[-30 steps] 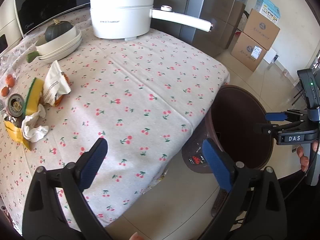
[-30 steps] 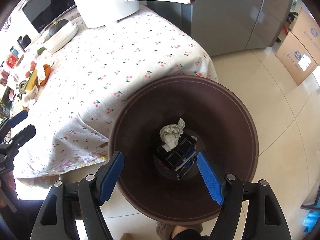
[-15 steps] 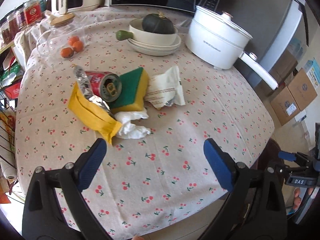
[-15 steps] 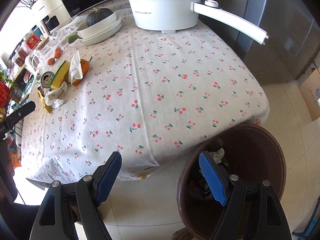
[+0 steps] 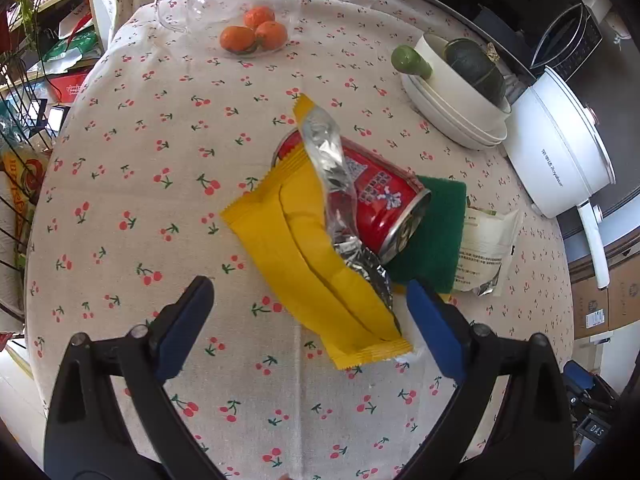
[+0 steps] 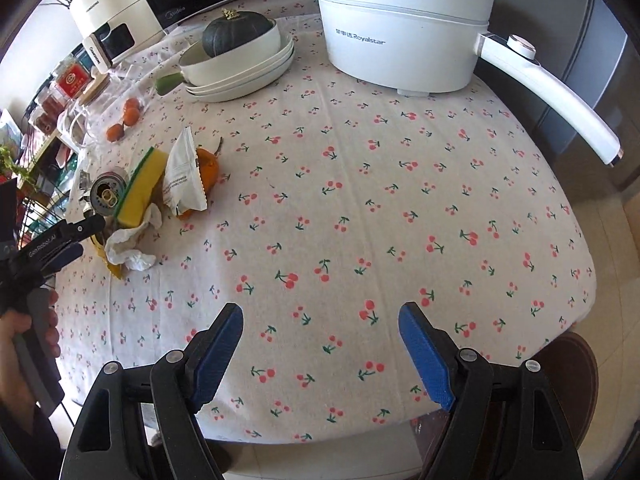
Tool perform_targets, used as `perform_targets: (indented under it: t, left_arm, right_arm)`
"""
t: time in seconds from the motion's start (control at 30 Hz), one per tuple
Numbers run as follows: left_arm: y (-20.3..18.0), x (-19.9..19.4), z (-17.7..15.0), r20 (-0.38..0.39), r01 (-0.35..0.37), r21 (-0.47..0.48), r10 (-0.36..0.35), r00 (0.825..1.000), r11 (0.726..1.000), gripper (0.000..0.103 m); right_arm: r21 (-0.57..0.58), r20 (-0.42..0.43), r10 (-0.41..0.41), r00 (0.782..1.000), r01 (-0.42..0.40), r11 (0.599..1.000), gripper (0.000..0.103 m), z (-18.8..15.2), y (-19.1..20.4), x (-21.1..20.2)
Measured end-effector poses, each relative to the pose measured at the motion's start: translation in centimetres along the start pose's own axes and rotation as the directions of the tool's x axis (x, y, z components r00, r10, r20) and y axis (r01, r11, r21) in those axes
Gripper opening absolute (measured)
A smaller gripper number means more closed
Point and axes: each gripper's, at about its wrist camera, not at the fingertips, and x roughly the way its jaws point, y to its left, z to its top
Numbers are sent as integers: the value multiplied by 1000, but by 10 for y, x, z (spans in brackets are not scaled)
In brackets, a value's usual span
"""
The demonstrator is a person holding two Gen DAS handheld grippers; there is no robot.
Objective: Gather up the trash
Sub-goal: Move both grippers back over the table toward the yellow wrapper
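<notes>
Though unheld, yellow wrapper [image 5: 320,264] between left claw [image 5: 308,320] pads

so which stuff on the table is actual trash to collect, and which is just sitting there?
Trash:
yellow wrapper
red can
white wrapper
crumpled tissue
bin as target

Not trash:
sponge
oranges
squash in bowls
white pot
</notes>
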Motion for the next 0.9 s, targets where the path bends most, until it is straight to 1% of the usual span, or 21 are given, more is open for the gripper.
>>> perform_targets:
  t: [0.1, 0.2, 0.27, 0.3, 0.4, 0.43, 0.5, 0.57, 0.67, 0.73, 0.8, 0.9]
  left_arm:
    - [13, -10, 2, 21, -22, 17, 22, 1000, 1000, 97]
    - [29, -18, 0, 38, -84, 50, 83, 996, 995, 97]
    - [44, -18, -1, 32, -130, 47, 129, 991, 990, 96]
    - [53, -19, -1, 27, -131, 28, 130, 991, 991, 96]
    - [70, -24, 2, 24, -79, -51, 81, 996, 996, 96]
    - [70, -25, 3, 27, -58, -68, 60, 998, 996, 96]
    - [57, -23, 5, 29, -20, -72, 22, 999, 997, 96]
    - [37, -19, 5, 30, 5, -45, -4, 1000, 999, 96]
    - [5, -11, 3, 29, 18, 17, -19, 999, 1000, 96]
    - [-10, -6, 2, 24, 5, 52, -6, 1000, 999, 96]
    - [-16, 0, 0, 22, -31, 75, 29, 999, 997, 96]
    - [-11, 3, 0, 29, -90, 72, 88, 996, 993, 95]
  right_arm:
    - [-16, -5, 5, 1000, -5, 1000, 82, 5, 10, 6]
    - [-30, -10, 10, 1000, -11, 999, 82, 7, 18, 10]
    - [-38, -15, 8, 1000, -9, 999, 82, 7, 23, 13]
    - [-39, -18, 6, 1000, -7, 999, 82, 6, 24, 14]
    - [-39, -22, 5, 1000, -6, 999, 82, 5, 26, 16]
    - [-41, -23, 4, 1000, -5, 999, 82, 5, 27, 16]
    - [-42, -24, -2, 1000, 1, 999, 82, 4, 26, 17]
    - [-38, -27, -5, 1000, 4, 999, 82, 3, 24, 18]
    - [-30, -27, -11, 1000, 10, 1000, 82, 3, 20, 19]
    - [-22, -25, -15, 1000, 14, 1000, 82, 3, 17, 18]
    - [-16, -24, -16, 1000, 15, 1000, 82, 2, 15, 17]
    - [-13, -23, -17, 1000, 17, 1000, 82, 1, 14, 16]
